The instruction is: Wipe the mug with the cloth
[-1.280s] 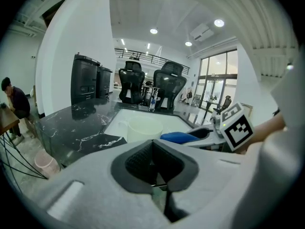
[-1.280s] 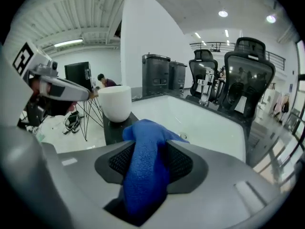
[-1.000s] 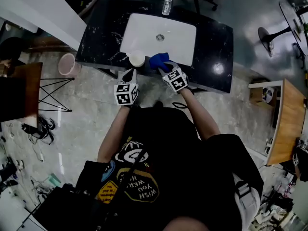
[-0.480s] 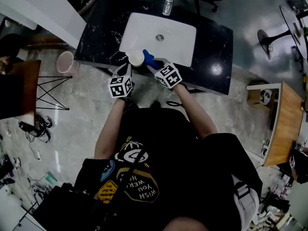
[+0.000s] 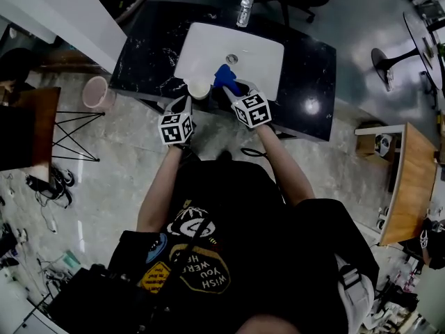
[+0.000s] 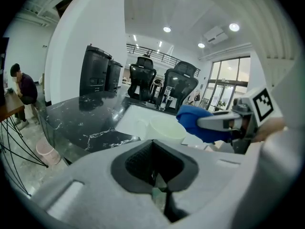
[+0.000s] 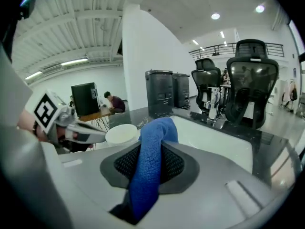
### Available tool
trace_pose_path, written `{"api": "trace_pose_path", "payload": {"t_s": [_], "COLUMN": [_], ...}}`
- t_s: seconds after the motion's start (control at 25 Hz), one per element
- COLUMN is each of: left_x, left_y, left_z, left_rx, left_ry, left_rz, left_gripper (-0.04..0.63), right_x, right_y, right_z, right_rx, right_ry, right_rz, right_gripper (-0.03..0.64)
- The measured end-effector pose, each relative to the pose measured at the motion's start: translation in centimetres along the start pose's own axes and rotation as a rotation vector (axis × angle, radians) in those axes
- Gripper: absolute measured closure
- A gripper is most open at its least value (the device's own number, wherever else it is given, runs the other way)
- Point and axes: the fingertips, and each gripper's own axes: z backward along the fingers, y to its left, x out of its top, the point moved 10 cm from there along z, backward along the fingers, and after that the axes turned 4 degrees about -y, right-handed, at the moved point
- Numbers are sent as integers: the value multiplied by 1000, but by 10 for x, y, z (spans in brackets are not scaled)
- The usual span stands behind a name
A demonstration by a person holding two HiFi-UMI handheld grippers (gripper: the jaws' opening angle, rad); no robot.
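Mug (image 5: 199,89) first: pale and upright, it stands at the near left corner of the white sink (image 5: 261,47) set in the black counter (image 5: 309,54). Its long axis is vertical and its round mouth faces straight up into the head view. That view gives the layout but not the grips; the gripper views supply those. The left gripper (image 5: 185,105) has its jaws drawn almost together on a pale sliver, apparently the mug's handle (the gripper body hides the mug's lower half, so I cannot tell whether it rests on the counter). The right gripper (image 5: 234,92) is clamped on the blue cloth (image 5: 224,76). The cloth's length runs out from the jaws and folds over at its far end, just right of the mug's rim; whether the two touch cannot be made out.
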Motion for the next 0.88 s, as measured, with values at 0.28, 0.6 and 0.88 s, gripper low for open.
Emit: {"api": "trace_pose_path", "payload": {"t_s": [0.28,0.6,0.88], "left_x": [-1,5,5], "left_y": [-7,-2,-6], "left_z": [-2,0,-4], "left_rx": [-20,-9,-12], "left_ry": [5,-3,7], "left_rz": [-16,-21,-27], "left_gripper": [592,592,592], "right_x": [-18,16,-20], "right_y": [66,13,52], "right_z": [-6,1,-13], "right_rx": [232,60,219], "right_ry": [104,-28,128], "right_rz": [134,26,122], "right_gripper": [532,532,532]}}
